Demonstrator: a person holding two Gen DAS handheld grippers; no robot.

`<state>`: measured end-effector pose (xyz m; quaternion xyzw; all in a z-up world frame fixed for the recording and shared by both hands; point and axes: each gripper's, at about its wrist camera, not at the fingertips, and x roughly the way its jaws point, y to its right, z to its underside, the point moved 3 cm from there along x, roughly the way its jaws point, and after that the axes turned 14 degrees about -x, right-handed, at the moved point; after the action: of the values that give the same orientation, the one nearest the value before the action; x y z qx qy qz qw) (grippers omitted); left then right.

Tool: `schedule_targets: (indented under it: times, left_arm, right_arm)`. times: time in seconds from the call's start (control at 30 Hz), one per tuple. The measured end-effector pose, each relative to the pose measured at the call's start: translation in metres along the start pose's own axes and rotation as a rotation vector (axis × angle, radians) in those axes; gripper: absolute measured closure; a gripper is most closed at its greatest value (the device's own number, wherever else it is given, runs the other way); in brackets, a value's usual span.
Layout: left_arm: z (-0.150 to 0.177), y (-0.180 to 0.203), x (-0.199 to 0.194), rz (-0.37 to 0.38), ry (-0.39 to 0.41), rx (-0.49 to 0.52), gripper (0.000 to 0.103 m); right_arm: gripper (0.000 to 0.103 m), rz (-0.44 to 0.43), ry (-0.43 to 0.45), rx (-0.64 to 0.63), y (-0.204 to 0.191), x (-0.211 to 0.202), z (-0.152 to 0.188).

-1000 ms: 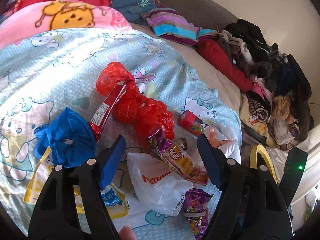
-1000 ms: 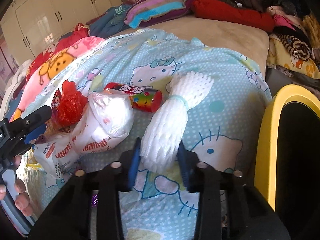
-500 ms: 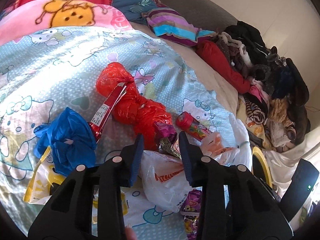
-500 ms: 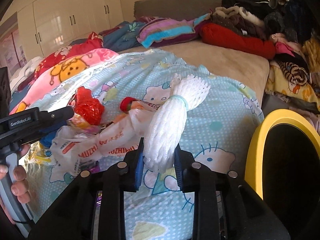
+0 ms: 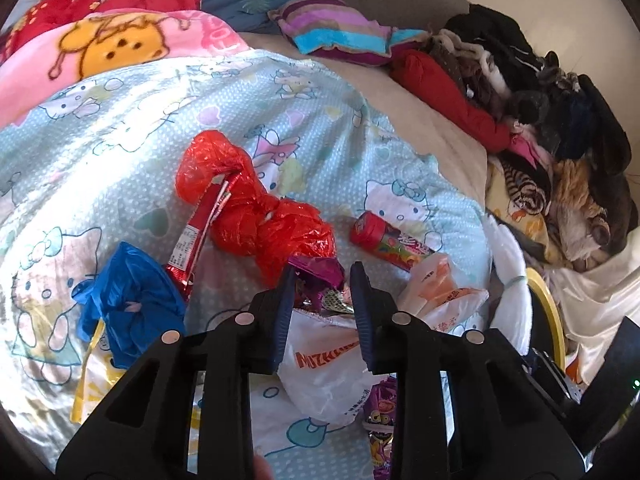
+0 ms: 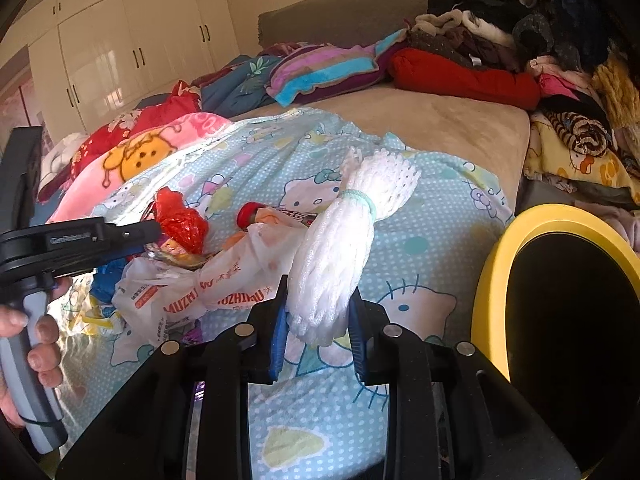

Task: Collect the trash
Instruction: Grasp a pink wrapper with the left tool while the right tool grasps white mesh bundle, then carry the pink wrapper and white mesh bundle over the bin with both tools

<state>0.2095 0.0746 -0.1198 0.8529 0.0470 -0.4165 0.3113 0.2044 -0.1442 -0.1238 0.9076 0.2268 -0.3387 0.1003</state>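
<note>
Trash lies on the light blue cartoon-cat blanket (image 5: 120,140): a red plastic bag (image 5: 256,216), a long red wrapper (image 5: 196,236), a blue bag (image 5: 128,296), a white printed bag (image 5: 324,376) and a red-capped candy tube (image 5: 384,240). My left gripper (image 5: 322,272) is closing its jaws on a crumpled purple snack wrapper (image 5: 318,268), which bunches up between the pads. My right gripper (image 6: 318,292) is shut on a white foam net bundle (image 6: 348,240) tied with a green band, held above the blanket. In the right wrist view the left gripper (image 6: 156,232) reaches into the pile.
A bin with a yellow rim (image 6: 496,264) and black inside stands at the bed's right edge. Piled clothes (image 5: 560,140) fill the far right, with folded blankets and a striped pillow (image 5: 336,32) at the back. White cupboards (image 6: 120,48) line the wall. A hand (image 6: 36,340) grips the left handle.
The left jaws came together from wide open onto the purple wrapper and crumpled it. The right gripper rose a little with the foam net, away from the white bag.
</note>
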Motion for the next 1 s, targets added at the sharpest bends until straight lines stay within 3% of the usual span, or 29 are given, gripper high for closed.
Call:
schedule_targets:
  times: [0.3,0.7,1.0]
  left_arm:
    - [0.002,0.001,0.007,-0.056,0.015,0.011,0.091]
    - [0.000,0.031,-0.042,0.054,0.116,0.057,0.092]
    - [0.011,0.062,-0.056,0.096,0.138,0.112,0.092]
  right_arm:
    - [0.078,0.004,0.026,-0.007,0.001,-0.014,0.003]
    - [0.078,-0.002,0.089,-0.018,0.008,-0.045,0.006]
    - [0.078,0.007,0.139,0.018,0.032,-0.076,0.003]
